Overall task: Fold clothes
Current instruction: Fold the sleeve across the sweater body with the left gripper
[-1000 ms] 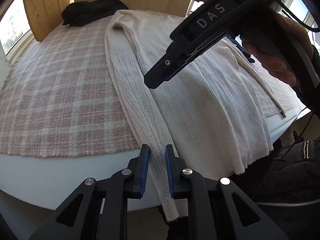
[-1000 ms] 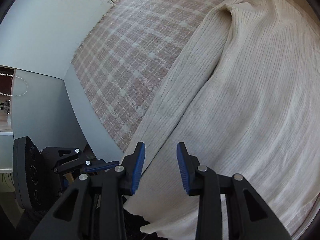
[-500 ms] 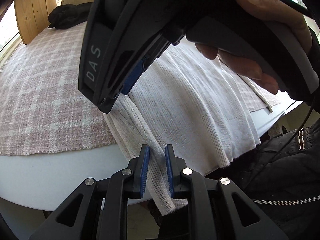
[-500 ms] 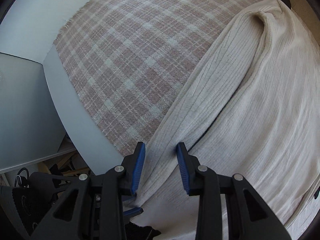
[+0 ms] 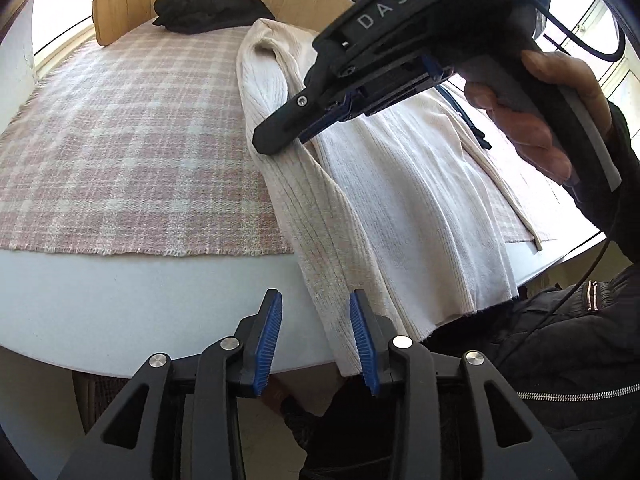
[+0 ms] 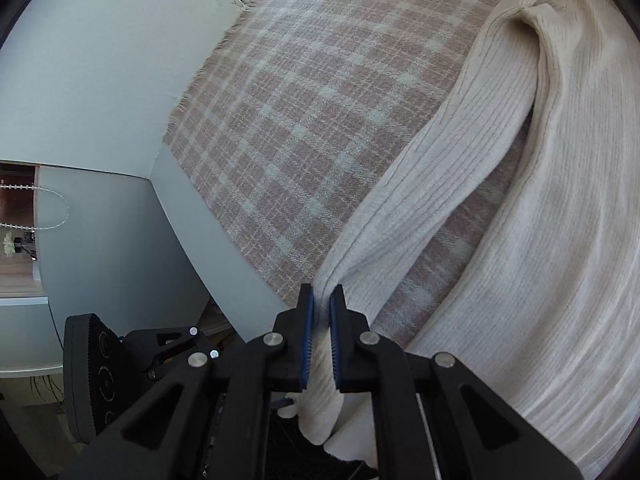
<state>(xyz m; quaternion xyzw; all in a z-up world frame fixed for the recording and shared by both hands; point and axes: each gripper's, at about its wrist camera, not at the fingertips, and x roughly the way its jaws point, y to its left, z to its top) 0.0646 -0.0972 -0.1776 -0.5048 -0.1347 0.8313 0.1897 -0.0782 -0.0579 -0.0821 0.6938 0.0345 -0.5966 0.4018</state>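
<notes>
Sweater sleeve (image 6: 420, 216) pinched between right tool (image 6: 320, 320) pads.

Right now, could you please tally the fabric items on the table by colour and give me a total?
Cream: 1, the ribbed sweater, its sleeve pinched by the right gripper.
Pink plaid: 1, the blanket spread under it.
Black: 1, the bundled garment at the far edge.
Total: 3.

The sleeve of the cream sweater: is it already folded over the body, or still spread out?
Still spread out. The sleeve lies beside the sweater body, checked cloth showing between them, the right gripper shut on it.
</notes>
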